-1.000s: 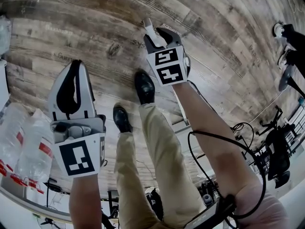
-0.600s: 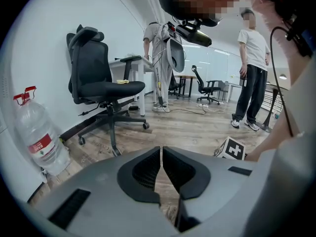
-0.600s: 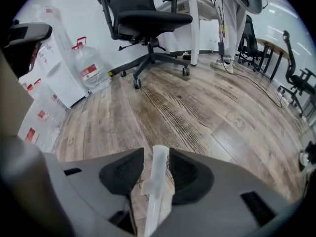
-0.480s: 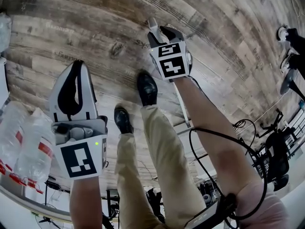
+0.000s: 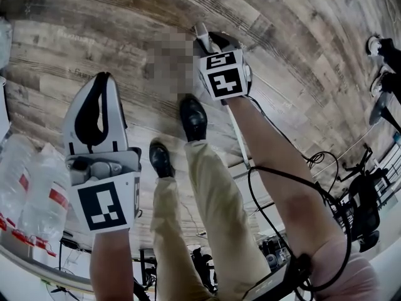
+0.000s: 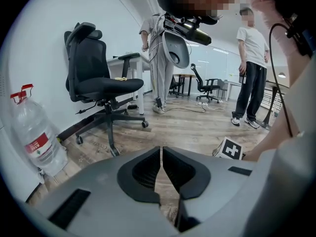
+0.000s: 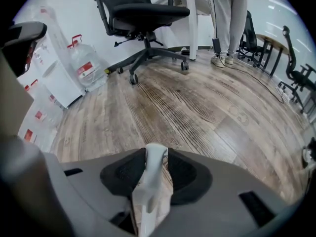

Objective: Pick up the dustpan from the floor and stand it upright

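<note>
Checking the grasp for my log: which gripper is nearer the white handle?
Right. The right gripper is shut on the white handle, which sticks up between its jaws. The left gripper, shut and empty, hangs apart from it, further left.

Head view steeply downward; gripper views low across the same floor (image 7: 207, 107)

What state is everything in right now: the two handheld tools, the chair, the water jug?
Left gripper: fingers shut, nothing between them.
Right gripper: fingers shut on the dustpan handle.
Dustpan handle: clamped, its tip poking out past the fingers.
Office chair: upright, seat empty.
Water jug: standing upright by the wall.
</note>
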The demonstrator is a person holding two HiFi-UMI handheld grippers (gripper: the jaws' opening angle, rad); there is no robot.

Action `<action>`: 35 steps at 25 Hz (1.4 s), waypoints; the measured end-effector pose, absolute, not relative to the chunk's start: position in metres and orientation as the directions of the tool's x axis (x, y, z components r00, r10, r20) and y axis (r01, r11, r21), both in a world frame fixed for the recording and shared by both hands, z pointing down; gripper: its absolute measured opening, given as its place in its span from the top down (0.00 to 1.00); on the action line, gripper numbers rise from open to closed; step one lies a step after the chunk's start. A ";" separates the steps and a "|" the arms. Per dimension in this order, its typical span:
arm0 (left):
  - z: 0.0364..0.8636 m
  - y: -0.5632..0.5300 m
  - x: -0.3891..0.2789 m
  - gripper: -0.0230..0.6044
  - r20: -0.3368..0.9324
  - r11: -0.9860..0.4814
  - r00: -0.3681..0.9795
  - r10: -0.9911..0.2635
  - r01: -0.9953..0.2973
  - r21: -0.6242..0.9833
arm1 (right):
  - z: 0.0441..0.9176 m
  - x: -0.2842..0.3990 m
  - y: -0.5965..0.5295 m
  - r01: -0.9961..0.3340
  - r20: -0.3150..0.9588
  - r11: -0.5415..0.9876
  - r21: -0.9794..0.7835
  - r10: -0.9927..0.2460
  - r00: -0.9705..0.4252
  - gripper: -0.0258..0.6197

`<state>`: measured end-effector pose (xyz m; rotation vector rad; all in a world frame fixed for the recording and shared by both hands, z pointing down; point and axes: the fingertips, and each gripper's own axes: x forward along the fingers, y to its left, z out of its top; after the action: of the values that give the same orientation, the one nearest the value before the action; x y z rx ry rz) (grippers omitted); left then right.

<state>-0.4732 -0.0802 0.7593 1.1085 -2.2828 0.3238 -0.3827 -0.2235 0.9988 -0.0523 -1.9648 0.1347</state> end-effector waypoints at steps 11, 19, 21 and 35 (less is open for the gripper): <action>0.761 -0.081 -0.474 0.92 0.588 0.631 -0.504 -0.633 -0.775 0.015 | 1.013 -0.383 -0.223 -0.032 0.931 0.994 -0.104 0.086 -0.354 0.73; 0.753 -0.084 -0.470 0.92 0.590 0.637 -0.506 -0.629 -0.771 0.019 | 1.005 -0.377 -0.235 -0.076 0.942 0.993 -0.096 0.066 -0.331 0.77; 0.747 -0.085 -0.469 0.92 0.592 0.645 -0.509 -0.625 -0.764 0.025 | 0.995 -0.377 -0.238 -0.083 0.939 0.992 -0.093 0.059 -0.338 0.77; 0.664 -0.123 -0.456 0.92 0.530 0.581 -0.474 -0.703 -0.812 0.046 | 0.881 -0.350 -0.254 -0.169 0.907 0.983 -0.068 -0.009 -0.421 0.80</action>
<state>-0.4559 -0.1232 0.6639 1.2079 -2.3128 0.2894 -0.3498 -0.2541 0.8808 0.1260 -1.9995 0.1773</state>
